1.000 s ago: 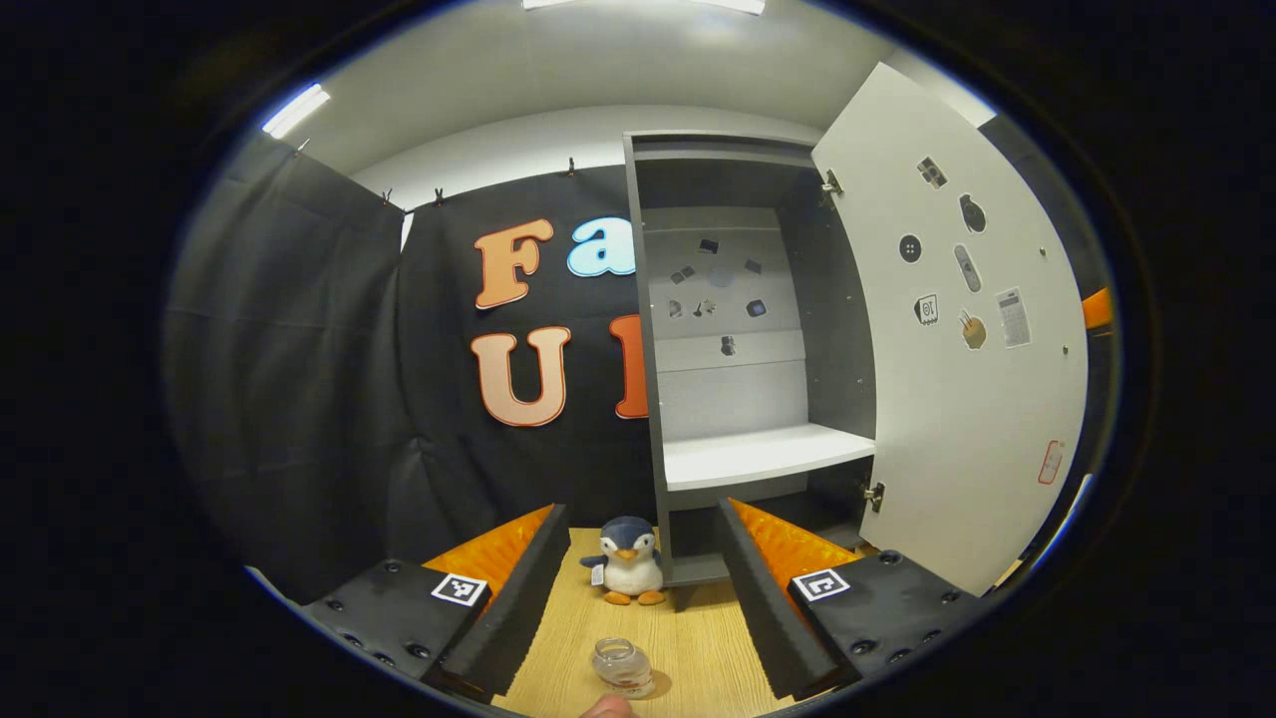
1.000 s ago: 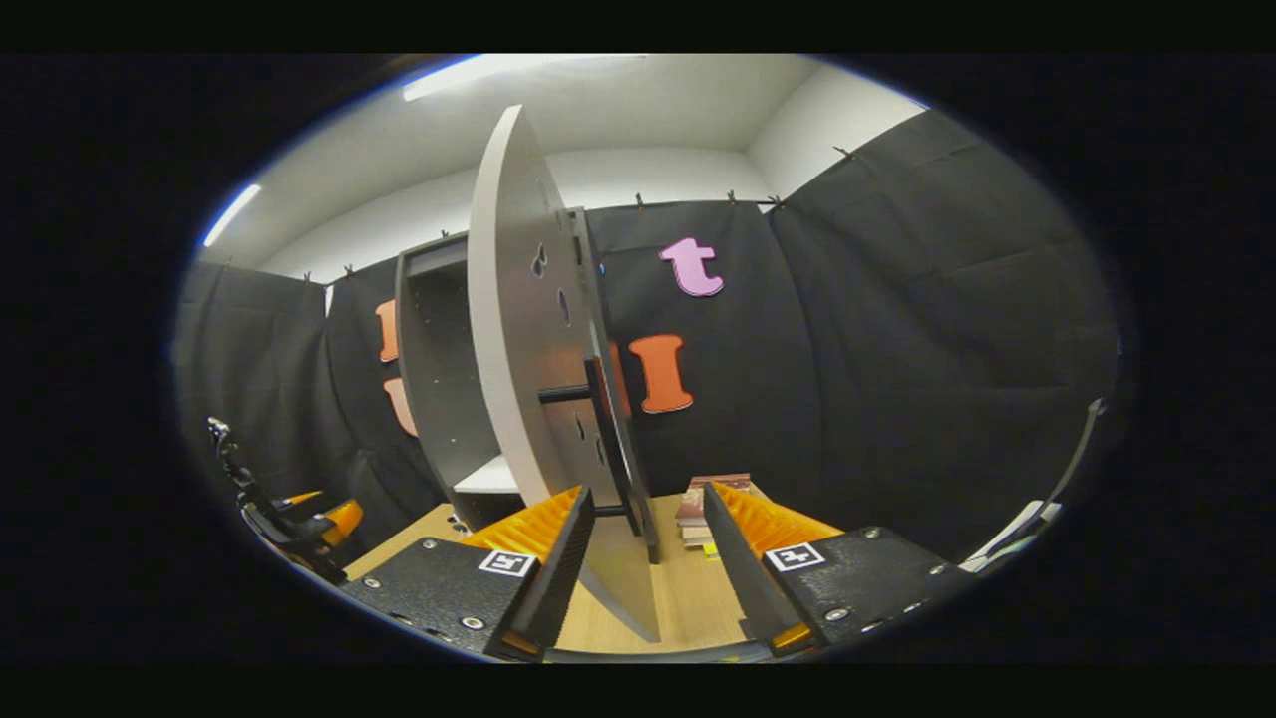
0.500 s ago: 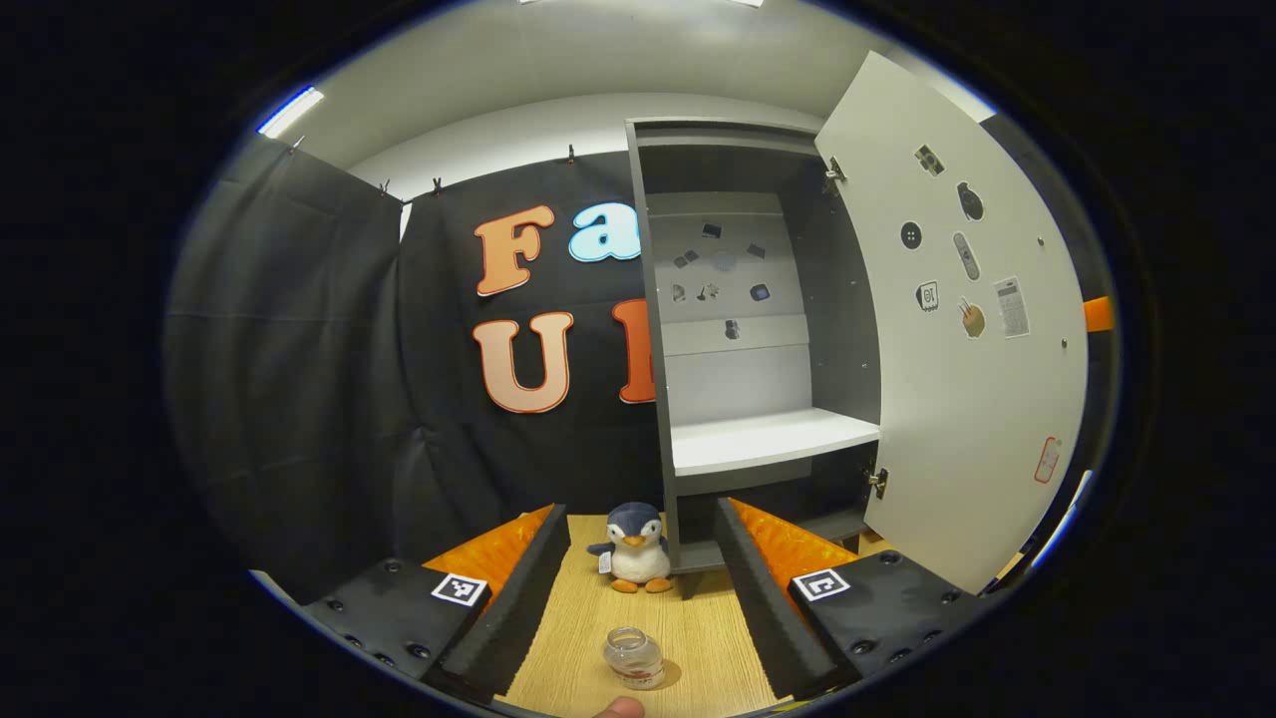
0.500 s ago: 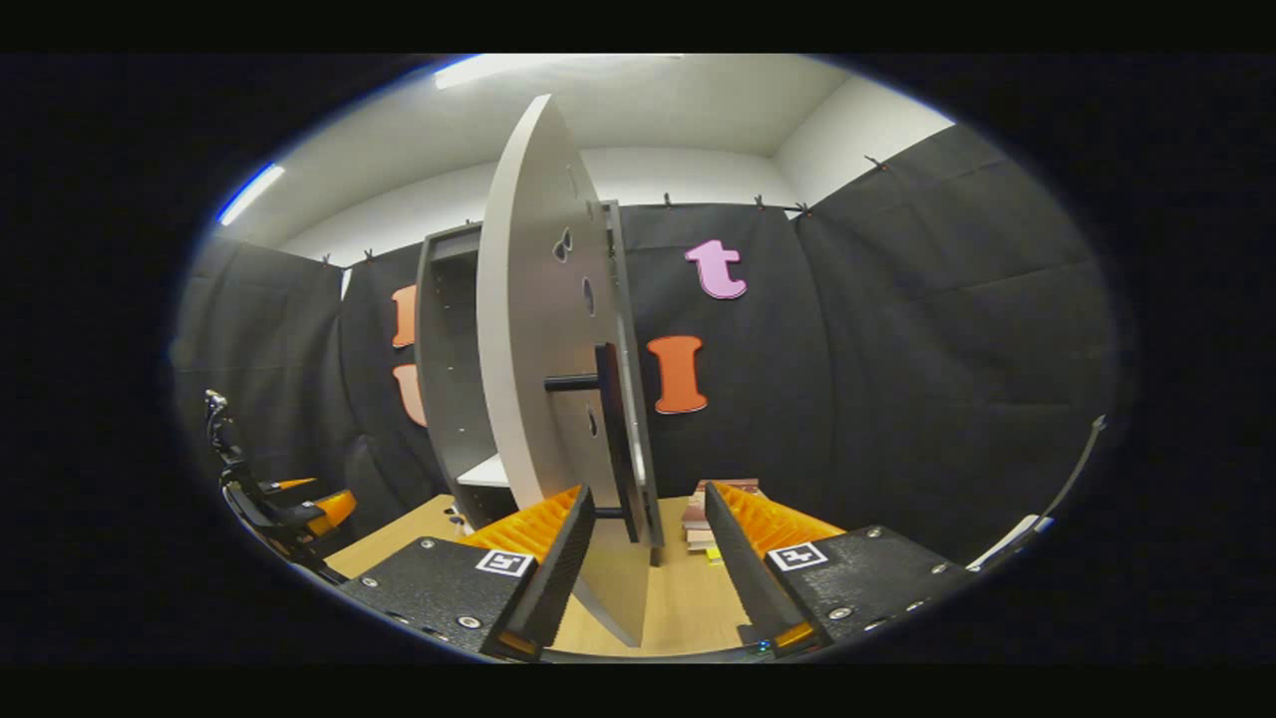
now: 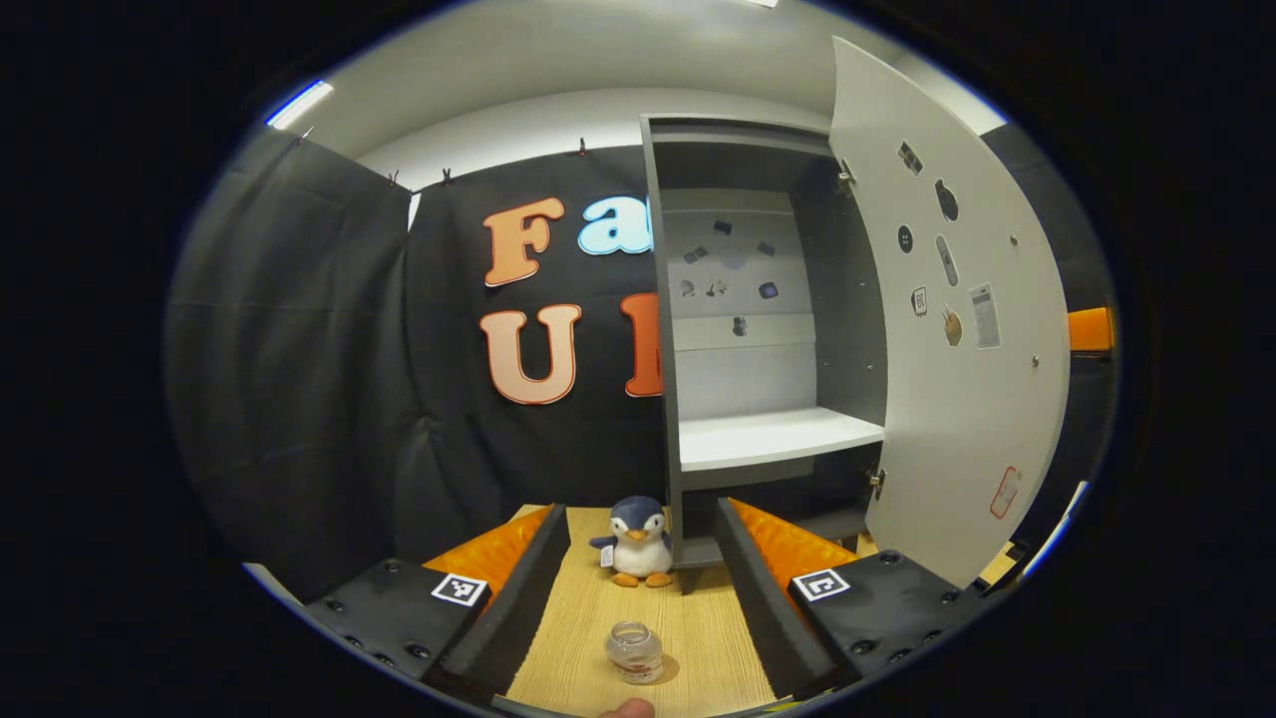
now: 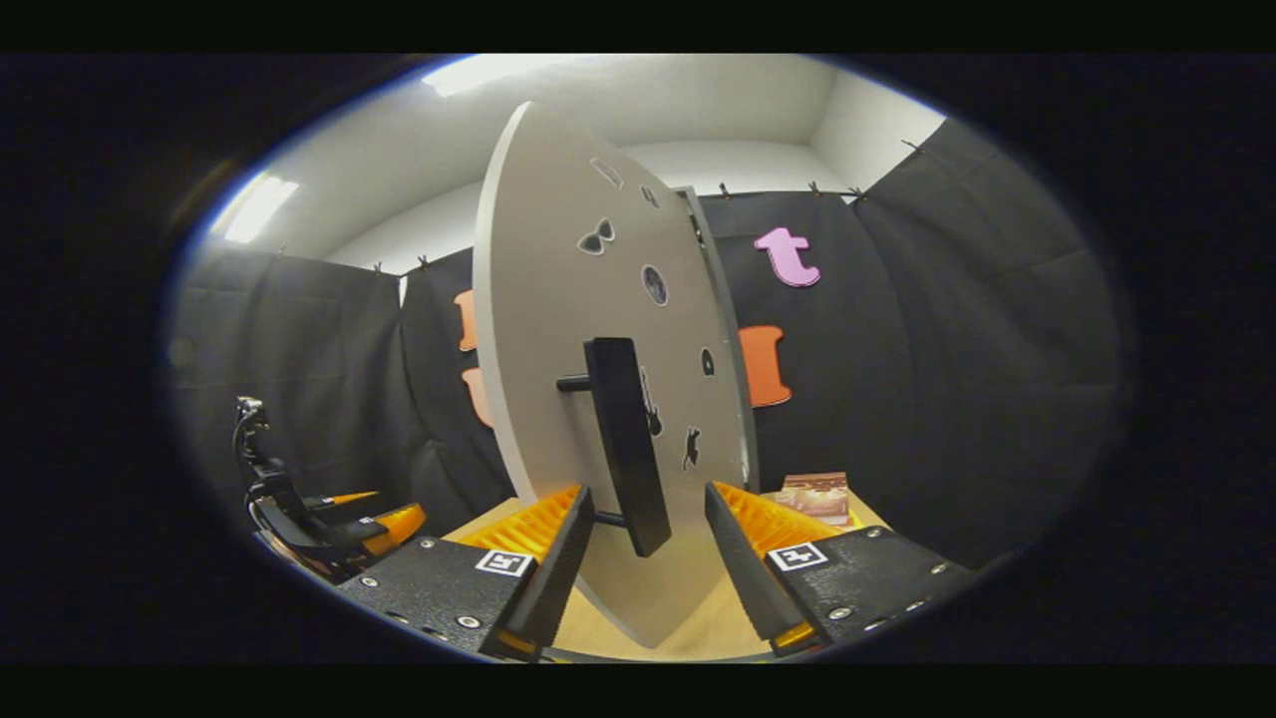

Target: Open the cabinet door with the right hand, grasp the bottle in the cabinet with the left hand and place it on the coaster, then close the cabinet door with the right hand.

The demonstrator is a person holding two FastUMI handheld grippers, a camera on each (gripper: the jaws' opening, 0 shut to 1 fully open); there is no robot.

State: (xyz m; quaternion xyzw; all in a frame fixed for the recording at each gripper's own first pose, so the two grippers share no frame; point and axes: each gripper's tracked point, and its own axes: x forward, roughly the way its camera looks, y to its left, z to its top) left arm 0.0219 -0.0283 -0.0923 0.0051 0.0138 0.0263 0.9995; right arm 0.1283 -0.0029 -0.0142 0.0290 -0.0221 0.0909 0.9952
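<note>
A small clear bottle point(image 5: 635, 653) stands upright on the wooden table point(image 5: 698, 638), on what looks like a thin round coaster point(image 5: 666, 671). It sits low between the fingers of my open left gripper point(image 5: 643, 519), untouched. The grey cabinet point(image 5: 758, 329) stands open with a bare white shelf point(image 5: 778, 439); its white door point(image 5: 957, 319) hangs partly swung on the right. In the right gripper view the door point(image 6: 558, 329) faces me, and its black bar handle point(image 6: 626, 444) reaches down between the fingers of my open right gripper point(image 6: 648, 494), neither finger pressing on it.
A plush penguin point(image 5: 638, 543) sits on the table by the cabinet's left foot. A stack of books point(image 6: 815, 496) lies to the right of the door. The left gripper point(image 6: 319, 519) shows at the far left in the right gripper view. A fingertip point(image 5: 623, 708) peeks at the bottom edge.
The door has swung toward the cabinet, turning its front face and handle toward my right gripper. The bottle stays put while the left gripper draws back a little.
</note>
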